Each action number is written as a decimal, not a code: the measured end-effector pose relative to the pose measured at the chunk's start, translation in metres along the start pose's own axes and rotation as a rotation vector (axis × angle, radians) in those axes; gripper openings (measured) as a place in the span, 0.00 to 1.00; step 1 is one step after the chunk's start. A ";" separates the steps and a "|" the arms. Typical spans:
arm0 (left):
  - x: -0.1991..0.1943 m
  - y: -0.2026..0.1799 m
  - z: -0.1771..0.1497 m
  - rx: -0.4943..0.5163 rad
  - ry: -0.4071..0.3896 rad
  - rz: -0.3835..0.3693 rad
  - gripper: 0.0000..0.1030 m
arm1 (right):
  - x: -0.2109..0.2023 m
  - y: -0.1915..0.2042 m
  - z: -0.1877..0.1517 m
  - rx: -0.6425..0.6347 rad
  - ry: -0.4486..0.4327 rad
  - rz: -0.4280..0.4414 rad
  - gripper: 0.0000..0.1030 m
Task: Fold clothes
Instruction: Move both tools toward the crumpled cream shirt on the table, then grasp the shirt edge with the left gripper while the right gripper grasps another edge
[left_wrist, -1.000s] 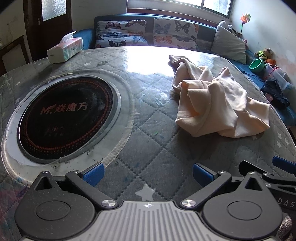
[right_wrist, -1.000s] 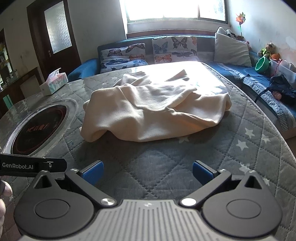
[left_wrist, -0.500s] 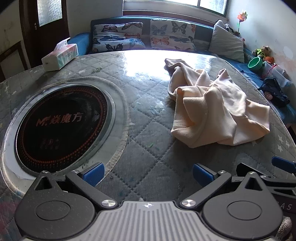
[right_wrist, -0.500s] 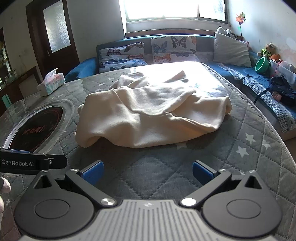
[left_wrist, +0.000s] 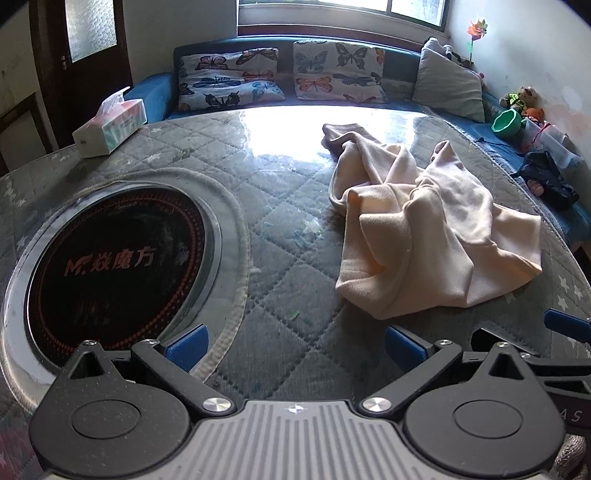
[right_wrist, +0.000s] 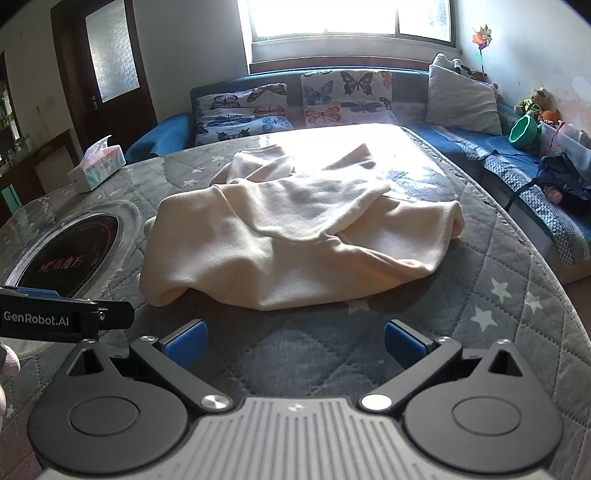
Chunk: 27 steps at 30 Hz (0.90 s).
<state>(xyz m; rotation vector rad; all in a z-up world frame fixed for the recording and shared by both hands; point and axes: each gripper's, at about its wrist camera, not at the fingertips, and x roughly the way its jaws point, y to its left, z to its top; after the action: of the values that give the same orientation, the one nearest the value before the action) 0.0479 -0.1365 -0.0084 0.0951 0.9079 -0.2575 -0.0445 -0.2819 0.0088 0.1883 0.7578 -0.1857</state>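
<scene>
As both views close in since a second ago, cream garment (right_wrist: 295, 236) looms larger, crumpled, both hand-held grippers released, empty.

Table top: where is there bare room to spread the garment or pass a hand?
Bare quilted cover lies between the round cooktop and the cream garment, and in front of the garment up to both open hand-held grippers, left and right. The far middle is bare too. The tissue box takes the far left corner.
</scene>
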 end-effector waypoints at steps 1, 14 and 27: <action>0.001 -0.001 0.001 0.004 -0.001 0.001 1.00 | 0.001 0.000 0.001 -0.001 0.000 -0.001 1.00; 0.006 -0.002 0.019 0.018 -0.028 -0.007 1.00 | 0.009 -0.005 0.012 -0.015 0.003 -0.010 1.00; -0.012 -0.019 0.046 0.124 -0.157 -0.132 0.99 | 0.009 -0.016 0.023 -0.014 -0.007 -0.025 1.00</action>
<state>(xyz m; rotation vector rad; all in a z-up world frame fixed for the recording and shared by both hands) 0.0712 -0.1610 0.0293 0.1280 0.7425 -0.4382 -0.0269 -0.3037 0.0172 0.1643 0.7546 -0.2048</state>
